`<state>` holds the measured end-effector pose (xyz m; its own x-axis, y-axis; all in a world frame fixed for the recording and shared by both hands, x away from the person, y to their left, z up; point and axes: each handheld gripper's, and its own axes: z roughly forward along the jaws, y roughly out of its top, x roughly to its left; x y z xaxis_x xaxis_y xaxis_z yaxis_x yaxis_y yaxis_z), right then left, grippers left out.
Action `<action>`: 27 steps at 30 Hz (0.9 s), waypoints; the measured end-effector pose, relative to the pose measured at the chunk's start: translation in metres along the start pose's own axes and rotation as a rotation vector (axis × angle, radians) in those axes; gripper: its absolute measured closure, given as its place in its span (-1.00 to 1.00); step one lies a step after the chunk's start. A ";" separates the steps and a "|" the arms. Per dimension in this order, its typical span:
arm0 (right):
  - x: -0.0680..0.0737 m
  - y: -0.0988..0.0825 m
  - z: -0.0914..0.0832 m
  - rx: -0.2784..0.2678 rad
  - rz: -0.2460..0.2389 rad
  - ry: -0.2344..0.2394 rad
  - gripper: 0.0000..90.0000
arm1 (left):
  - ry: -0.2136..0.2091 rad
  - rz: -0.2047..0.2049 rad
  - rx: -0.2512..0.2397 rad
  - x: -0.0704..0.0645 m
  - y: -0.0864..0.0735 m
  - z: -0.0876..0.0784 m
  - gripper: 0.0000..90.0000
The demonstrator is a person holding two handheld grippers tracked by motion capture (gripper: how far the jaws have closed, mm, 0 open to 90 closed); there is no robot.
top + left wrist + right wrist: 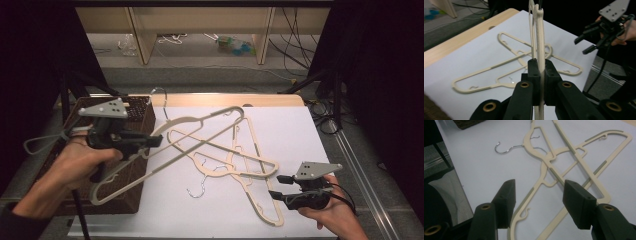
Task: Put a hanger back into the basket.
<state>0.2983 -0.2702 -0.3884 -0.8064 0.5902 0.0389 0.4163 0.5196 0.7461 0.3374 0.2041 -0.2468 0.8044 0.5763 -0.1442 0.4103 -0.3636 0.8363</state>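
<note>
My left gripper (pixel 154 141) is shut on a cream plastic hanger (pixel 175 156) and holds it tilted in the air, partly over a basket. In the left gripper view the jaws (pixel 540 68) clamp the hanger's thin bar (pixel 540 35), which runs straight up. Two more cream hangers (pixel 260 205) with metal hooks lie crossed on the white sheet. My right gripper (pixel 276 186) hovers open at the near right, just above the crossed hangers (pixel 554 157), with nothing between its jaws (pixel 539 192). It also appears far off in the left gripper view (pixel 586 45).
A dark wicker basket (pixel 135 112) stands at the table's left edge under the lifted hanger. A white sheet (pixel 290 135) covers the wooden table. Beyond the table are a floor with cables and wooden shelf legs (pixel 142 40).
</note>
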 end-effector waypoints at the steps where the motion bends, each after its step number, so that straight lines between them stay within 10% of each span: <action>1: 0.000 0.000 0.001 0.001 0.003 0.003 -0.01 | 0.008 -0.013 -0.008 0.006 0.000 -0.005 0.92; 27: 0.002 -0.005 0.009 -0.005 0.044 -0.020 -0.27 | 0.267 -0.239 -0.076 0.147 -0.075 -0.080 0.92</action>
<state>0.2987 -0.2657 -0.3980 -0.7788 0.6246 0.0583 0.4489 0.4900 0.7472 0.3906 0.3742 -0.2882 0.5450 0.8130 -0.2049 0.5318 -0.1463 0.8341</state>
